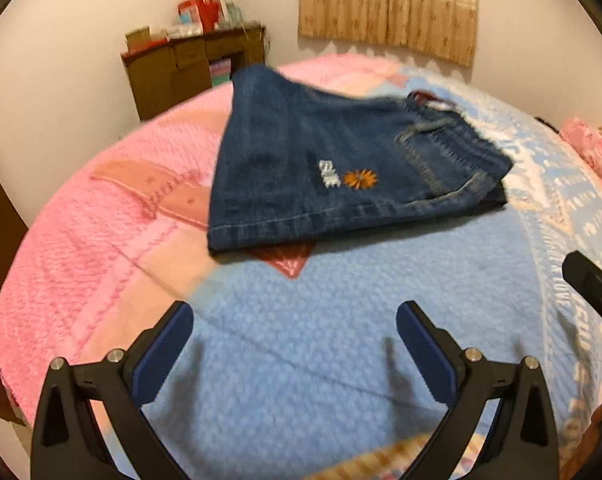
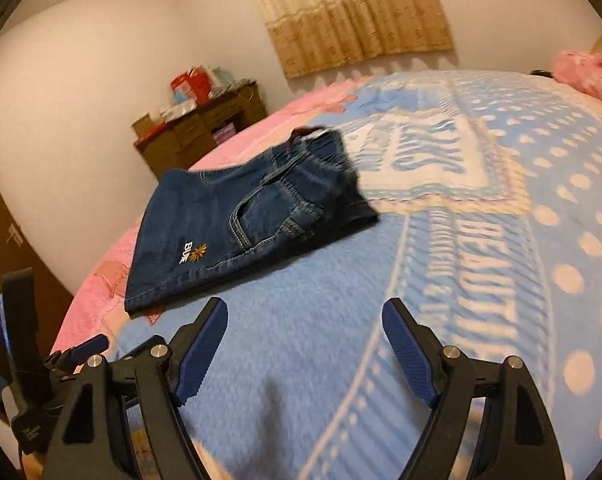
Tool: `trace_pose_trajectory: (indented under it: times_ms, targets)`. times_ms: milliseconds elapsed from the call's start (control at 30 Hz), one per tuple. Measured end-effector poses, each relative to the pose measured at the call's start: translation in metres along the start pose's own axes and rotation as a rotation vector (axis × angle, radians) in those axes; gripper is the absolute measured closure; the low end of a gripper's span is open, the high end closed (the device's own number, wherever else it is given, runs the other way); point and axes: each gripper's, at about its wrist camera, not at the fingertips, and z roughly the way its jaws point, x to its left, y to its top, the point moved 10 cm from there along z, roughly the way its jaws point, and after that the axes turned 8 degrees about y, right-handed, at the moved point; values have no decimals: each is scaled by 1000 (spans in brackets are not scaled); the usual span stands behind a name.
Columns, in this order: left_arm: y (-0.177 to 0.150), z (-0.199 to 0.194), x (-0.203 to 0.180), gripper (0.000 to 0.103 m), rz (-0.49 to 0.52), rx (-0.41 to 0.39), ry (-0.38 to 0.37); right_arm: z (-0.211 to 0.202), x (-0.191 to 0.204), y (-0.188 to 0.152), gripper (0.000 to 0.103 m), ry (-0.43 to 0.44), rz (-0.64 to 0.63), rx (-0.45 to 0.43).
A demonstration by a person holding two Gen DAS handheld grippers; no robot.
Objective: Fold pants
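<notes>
The bed (image 1: pixel 341 360) fills most of both views. Its blanket (image 2: pixel 381 280) is pink on the left side and blue with white dots and letters on the right.

The pants (image 1: pixel 321 168) lie on the bed, in the far middle, across the line where pink meets blue. They look folded into a small, thick, flat pack. The waist and pocket end points right, and a little orange flower (image 1: pixel 360 179) shows on top.

A brown cabinet (image 1: pixel 193 68) stands far left by the wall, and a curtain (image 1: pixel 389 4) hangs at the back.

The left gripper (image 1: pixel 295 344) hangs over the blue part, near us and well apart from the pants. Its fingers (image 1: pixel 169 352) are wide apart with nothing between them. The right gripper (image 2: pixel 305 344) is the same: fingers (image 2: pixel 203 348) wide apart, holding nothing, not touching the pants.

I think the folding is done or nearly done, because the pack looks neat and both grippers are off it. If one more fold is wanted, each gripper would need to go forward and pinch an end of the pack. The cloth is thick, so a good bite is needed.
</notes>
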Motion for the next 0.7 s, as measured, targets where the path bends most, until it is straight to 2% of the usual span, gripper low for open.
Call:
trace_pose_trajectory:
  times_ms: [133, 233, 367, 600, 700]
  targets:
    - [2, -34, 4, 0, -7, -99, 5, -42, 12, 3, 22, 3, -37, -139]
    - [7, -60, 8, 0, -18, -186, 17, -83, 31, 7, 21, -13, -112, -276]
    - [14, -90, 10, 0, -21, -277, 24, -128, 54, 11, 16, -46, -214, -412]
    - [17, -134, 12, 0, 4, -380, 38, -169, 74, 12, 16, -39, -237, -502]
    - [16, -144, 16, 0, -12, -398, 33, -174, 78, 10, 16, -34, -235, -506]
